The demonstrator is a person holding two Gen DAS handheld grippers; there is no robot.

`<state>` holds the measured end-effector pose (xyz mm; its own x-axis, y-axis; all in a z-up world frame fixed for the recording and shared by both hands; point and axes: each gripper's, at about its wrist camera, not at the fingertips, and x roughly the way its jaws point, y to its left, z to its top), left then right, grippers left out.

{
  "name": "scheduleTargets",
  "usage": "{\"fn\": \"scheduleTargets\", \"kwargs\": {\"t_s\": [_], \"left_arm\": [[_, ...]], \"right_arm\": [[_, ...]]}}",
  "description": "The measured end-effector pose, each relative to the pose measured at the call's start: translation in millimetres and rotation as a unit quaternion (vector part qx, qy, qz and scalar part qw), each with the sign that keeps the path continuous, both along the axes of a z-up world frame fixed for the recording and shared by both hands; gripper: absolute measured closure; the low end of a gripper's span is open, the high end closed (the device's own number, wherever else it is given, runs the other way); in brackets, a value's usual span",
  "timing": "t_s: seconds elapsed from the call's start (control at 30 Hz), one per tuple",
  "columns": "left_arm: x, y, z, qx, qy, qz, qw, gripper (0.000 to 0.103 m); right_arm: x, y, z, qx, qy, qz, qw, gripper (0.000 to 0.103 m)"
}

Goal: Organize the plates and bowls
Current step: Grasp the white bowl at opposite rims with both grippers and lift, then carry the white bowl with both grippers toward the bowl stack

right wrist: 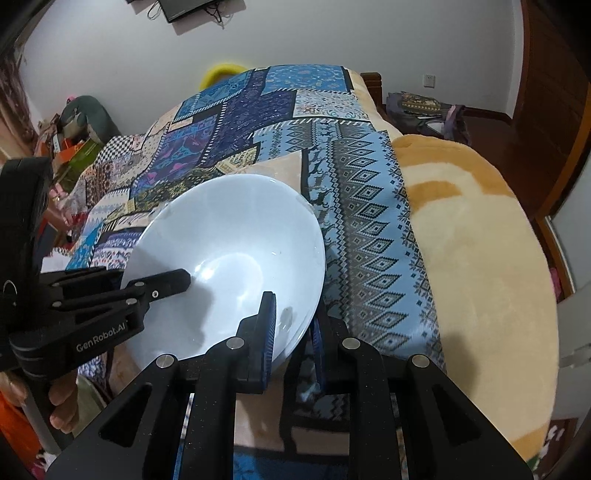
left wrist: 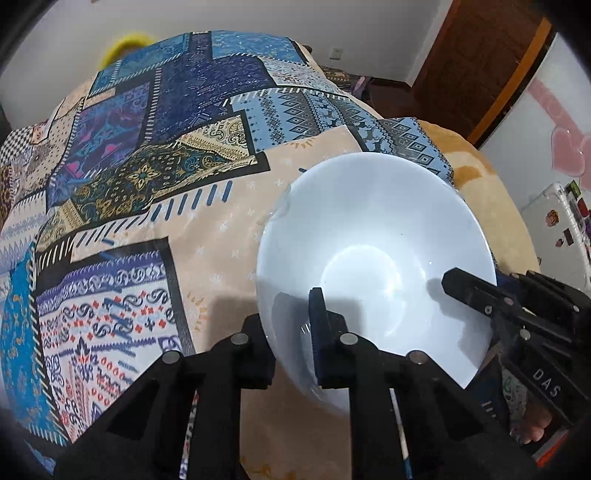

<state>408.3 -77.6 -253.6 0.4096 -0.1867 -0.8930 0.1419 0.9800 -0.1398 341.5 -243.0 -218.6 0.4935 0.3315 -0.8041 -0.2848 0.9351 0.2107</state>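
On the patchwork bedspread we hold one white bowl with both of our grippers, and it sits tilted, just above the cloth, near us.

Starting on the left, our left gripper is pinched tight on the near rim of the bowl. One finger is inside the bowl and the other is outside, under the rim. Then comes the bowl itself in the middle. On the right, our right gripper is pinched tight on its own side of the rim in the same way, one finger in and one finger out.

We think the bowl is hard and smooth, like glass or china. It looks shiny, so it could slip, and it could break if it fell on something hard. The bed below is soft, which helps. It does not look very heavy. The rim is the best place to hold it, because the fingers can go on both sides of the thin wall.

The left wrist view shows more of the bedspread on the left, and a white fridge with stickers far on the right. The right wrist view shows other things: a tan fuzzy blanket on the right side of the bed, a dark screen high on the far wall, and a hand under the left gripper. We see no plates in either view.
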Motion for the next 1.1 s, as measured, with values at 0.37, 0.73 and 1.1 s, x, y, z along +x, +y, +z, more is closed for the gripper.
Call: {"fn": "scheduleTargets", "kwargs": {"t_s": [0.37, 0.73, 1.1], "left_arm": [[-47.7, 3.9, 42.1, 0.01, -0.026, -0.001, 0.9996, 0.088], [-105.6, 19.7, 97.5, -0.001, -0.067, 0.013, 0.9976, 0.088], [-163.6, 46.7, 135.5, 0.006, -0.106, 0.027, 0.9939, 0.088]], "right_arm": [[-40.2, 7.7, 33.7, 0.004, -0.028, -0.001, 1.0, 0.087], [-80.5, 21.9, 75.0, 0.019, -0.068, 0.008, 0.997, 0.087], [-120.4, 48.1, 97.6, 0.023, -0.095, 0.027, 0.995, 0.087]]}}
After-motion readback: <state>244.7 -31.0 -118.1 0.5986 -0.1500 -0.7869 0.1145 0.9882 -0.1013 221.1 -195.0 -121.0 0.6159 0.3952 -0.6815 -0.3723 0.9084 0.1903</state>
